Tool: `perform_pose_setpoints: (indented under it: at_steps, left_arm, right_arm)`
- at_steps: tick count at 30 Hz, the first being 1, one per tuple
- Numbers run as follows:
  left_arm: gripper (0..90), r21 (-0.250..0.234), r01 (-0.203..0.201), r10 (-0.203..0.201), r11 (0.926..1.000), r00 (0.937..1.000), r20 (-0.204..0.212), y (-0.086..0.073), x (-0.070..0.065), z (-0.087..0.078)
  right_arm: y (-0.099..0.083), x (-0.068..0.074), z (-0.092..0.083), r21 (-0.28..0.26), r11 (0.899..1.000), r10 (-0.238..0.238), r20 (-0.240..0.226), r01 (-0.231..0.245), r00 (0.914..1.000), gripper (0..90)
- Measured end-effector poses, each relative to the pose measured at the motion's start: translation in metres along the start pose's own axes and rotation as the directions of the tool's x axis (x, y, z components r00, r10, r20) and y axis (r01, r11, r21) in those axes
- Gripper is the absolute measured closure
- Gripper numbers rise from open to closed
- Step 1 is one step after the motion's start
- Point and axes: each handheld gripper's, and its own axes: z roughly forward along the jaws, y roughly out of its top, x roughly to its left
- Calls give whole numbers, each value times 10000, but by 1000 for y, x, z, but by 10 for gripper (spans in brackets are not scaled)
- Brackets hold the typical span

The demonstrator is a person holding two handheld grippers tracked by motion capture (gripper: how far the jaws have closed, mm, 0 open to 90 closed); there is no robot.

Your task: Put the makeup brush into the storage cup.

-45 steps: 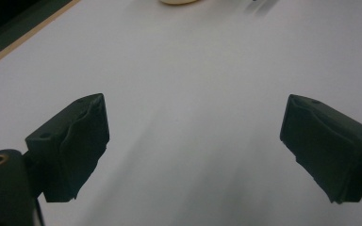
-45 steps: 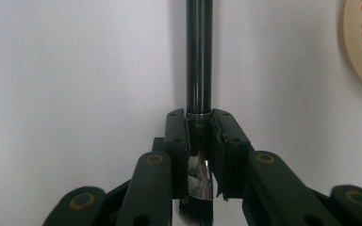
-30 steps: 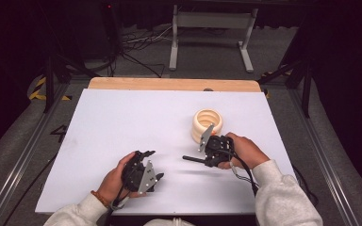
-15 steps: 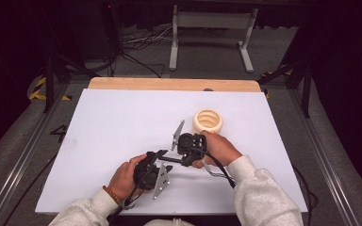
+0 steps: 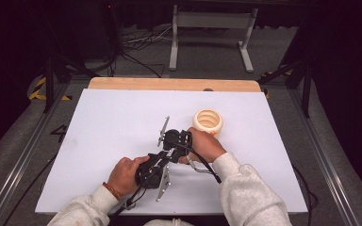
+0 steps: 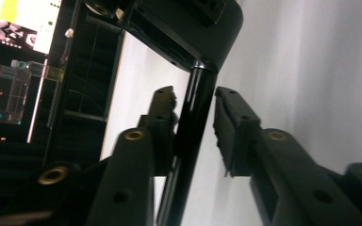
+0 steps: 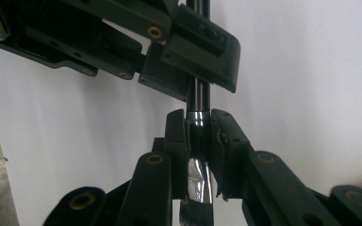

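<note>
- Near the middle of the white table top, a bit toward 6 o'clock, the two black grippers meet nose to nose.
- The right gripper has its jaws squeezed tight on a thin black brush with a shiny silver collar. The dark bristles poke out behind the jaws, at the bottom of the right gripper view.
- The left gripper has its jaws a little way open, one on each side of the brush's black handle. One jaw seems to touch it; the other has a gap. It does not grip yet.
- I think the brush is held up like this so one hand can pass it to the other.
- In the high view, the brush's long line seems to run from about 1 o'clock to 7 o'clock, handle end toward the left gripper.
- A cream ribbed round cup sits at about 2 o'clock from the right gripper, near the right hand.
</note>
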Motion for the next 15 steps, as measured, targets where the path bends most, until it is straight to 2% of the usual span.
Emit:
perform_pose_setpoints:
  at_steps: [2, 4, 8, 10, 11, 15]
  left_arm:
    - [763, 262, -451, 451, 9986, 9990, 24, 2, -2, 3]
    - [785, 348, -545, 545, 9979, 9985, -6, 3, -2, 4]
    - [788, 609, -640, 640, 9961, 9979, 12, 5, -3, 5]
    - [789, 648, -606, 605, 9961, 9982, 34, 5, -2, 6]
    - [789, 624, -714, 716, 9955, 9974, -12, 5, -2, 6]
    - [790, 631, -651, 650, 9959, 9979, 43, 5, -1, 5]
  right_arm:
    - [1, 0, 0, -142, 9999, 34, -172, -36, 9998, 782]
    - [1, 0, 0, -294, 9995, 145, -119, -149, 9998, 782]
    - [0, -1, 1, -441, 9983, 365, -195, -373, 9991, 782]
    - [0, 0, 1, -420, 9984, 369, -72, -372, 9993, 781]
    - [0, -1, 1, -452, 9977, 503, -124, -508, 9987, 780]
    - [-2, -2, 0, -646, 9954, 689, -265, -705, 9973, 773]
